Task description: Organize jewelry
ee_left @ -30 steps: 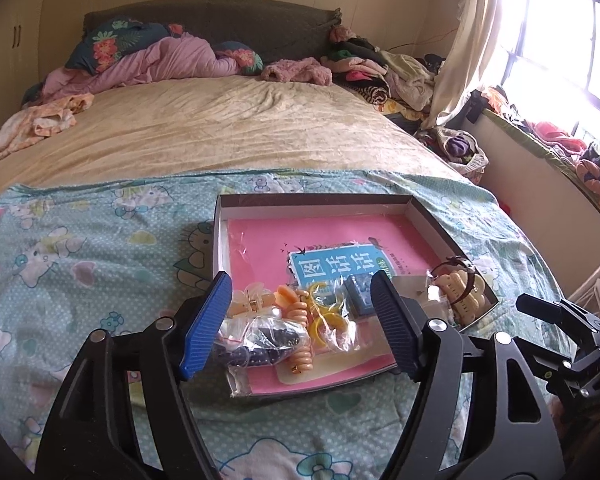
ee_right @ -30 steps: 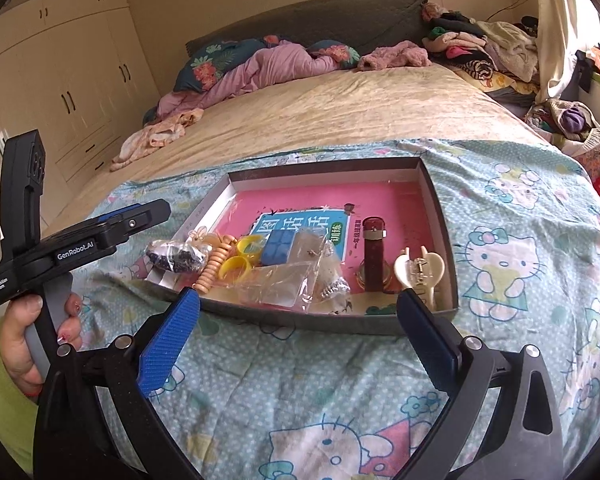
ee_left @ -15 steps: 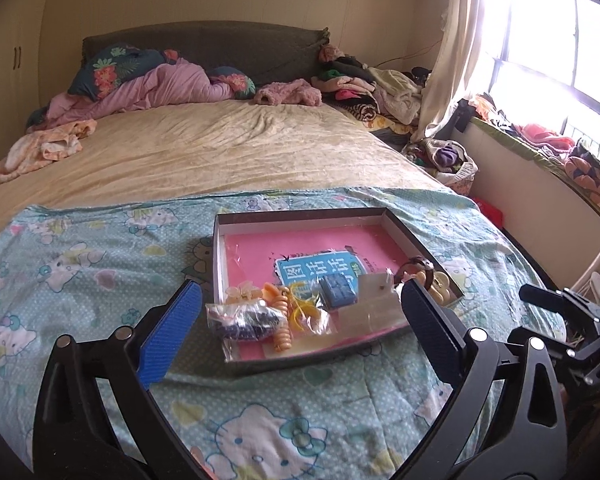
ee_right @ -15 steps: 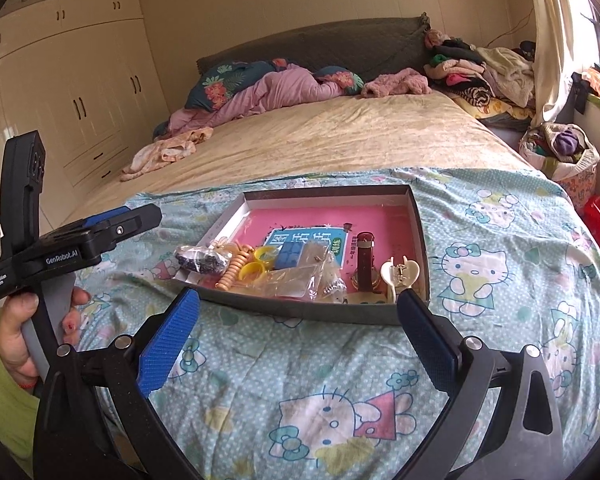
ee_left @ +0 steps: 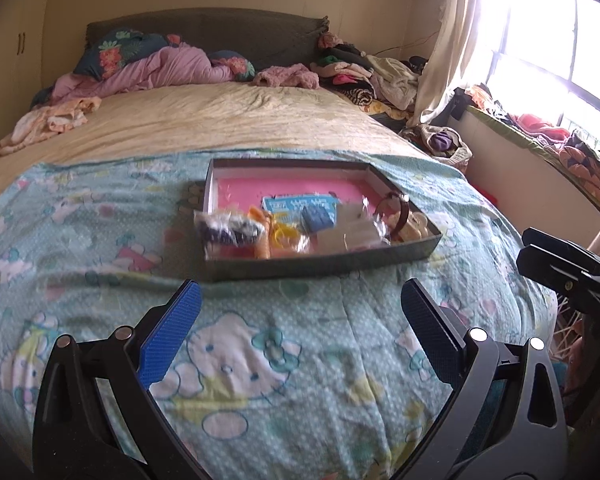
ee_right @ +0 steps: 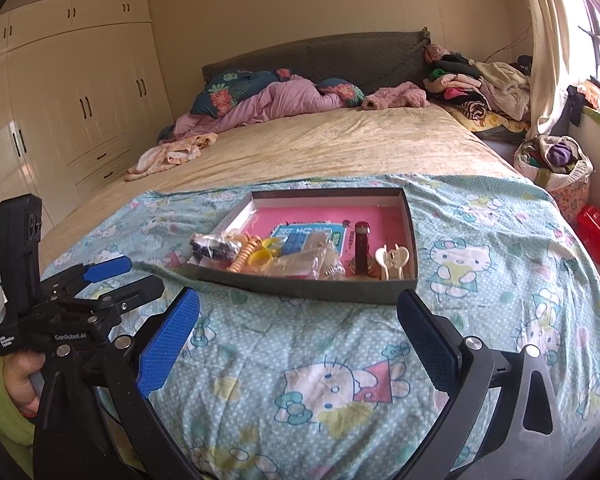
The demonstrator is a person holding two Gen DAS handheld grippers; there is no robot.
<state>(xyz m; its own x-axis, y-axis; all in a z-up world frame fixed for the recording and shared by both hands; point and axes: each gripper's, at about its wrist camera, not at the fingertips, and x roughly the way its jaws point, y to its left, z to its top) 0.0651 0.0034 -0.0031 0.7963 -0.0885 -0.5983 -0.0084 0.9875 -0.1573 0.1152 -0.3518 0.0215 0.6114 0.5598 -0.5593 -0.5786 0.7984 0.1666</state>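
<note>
A shallow dark box (ee_right: 312, 286) with a pink floor lies on the Hello Kitty sheet (ee_right: 480, 264); it also shows in the left wrist view (ee_left: 324, 266). Inside are a clear bag of dark beads (ee_right: 214, 246), an orange coil tie (ee_right: 246, 254), yellow rings (ee_right: 266, 254), a blue clip (ee_right: 294, 244), clear bags (ee_right: 312, 262), a brown watch (ee_right: 362, 250) and a cream claw clip (ee_right: 392, 260). My left gripper (ee_left: 298, 336) is open and empty, well short of the box. My right gripper (ee_right: 298, 340) is open and empty, also short of it.
The bed (ee_right: 332, 144) stretches behind with a pink quilt and pillows (ee_right: 276, 100) at the headboard. Clothes (ee_right: 480, 80) pile at the far right. A basket (ee_right: 556, 168) and a red item (ee_right: 598, 232) stand beside the bed. Wardrobes (ee_right: 68, 100) line the left wall.
Both grippers have pulled back from the box toward the foot of the bed. The left gripper's fingers have spread wider. The box contents have not moved.
</note>
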